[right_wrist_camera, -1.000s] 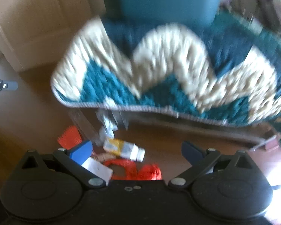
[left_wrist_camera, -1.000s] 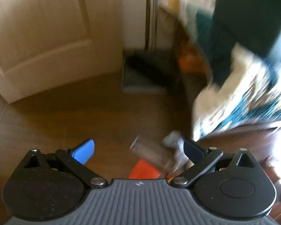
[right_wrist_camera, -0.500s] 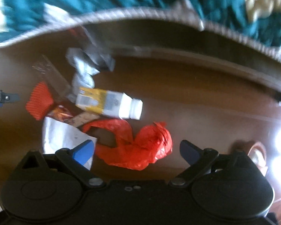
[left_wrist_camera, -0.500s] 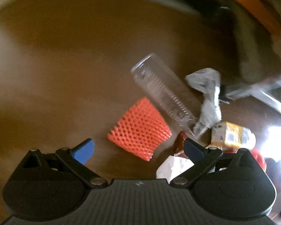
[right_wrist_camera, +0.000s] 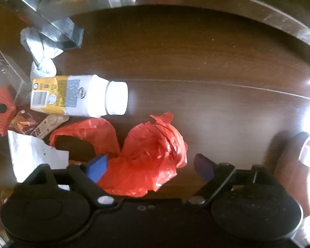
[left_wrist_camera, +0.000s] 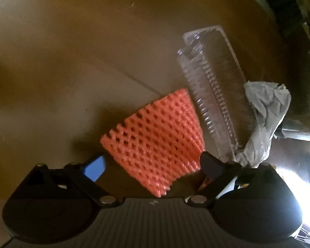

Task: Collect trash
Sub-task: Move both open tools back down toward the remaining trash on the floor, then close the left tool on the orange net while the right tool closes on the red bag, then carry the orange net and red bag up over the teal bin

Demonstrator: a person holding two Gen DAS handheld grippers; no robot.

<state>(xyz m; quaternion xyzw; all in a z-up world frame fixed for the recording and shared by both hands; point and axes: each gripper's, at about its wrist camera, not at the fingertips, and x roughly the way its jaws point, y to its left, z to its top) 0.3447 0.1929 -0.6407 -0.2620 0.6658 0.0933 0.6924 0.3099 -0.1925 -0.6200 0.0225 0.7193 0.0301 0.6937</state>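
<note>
On the dark wooden floor (right_wrist_camera: 196,62), we are seeing the trash lying in 1 loose cluster. Between the spread fingers of our right gripper (right_wrist_camera: 149,166), a crumpled red plastic bag (right_wrist_camera: 146,155) is lying; the jaws are closing on it, though the pads are not yet pressing it. Just beyond the bag, a yellow-and-white bottle (right_wrist_camera: 76,98) is lying on its side, with a torn white paper (right_wrist_camera: 33,157) and a brown wrapper (right_wrist_camera: 31,124) beside it.

Our left gripper (left_wrist_camera: 153,166) is hanging wide over an orange foam net (left_wrist_camera: 155,144), which is sitting between its 2 fingers without, as far as we can tell, being squeezed. A clear plastic tray (left_wrist_camera: 215,91) is touching the net's far edge, and a crumpled grey bag (left_wrist_camera: 262,119) is lying against the tray.
</note>
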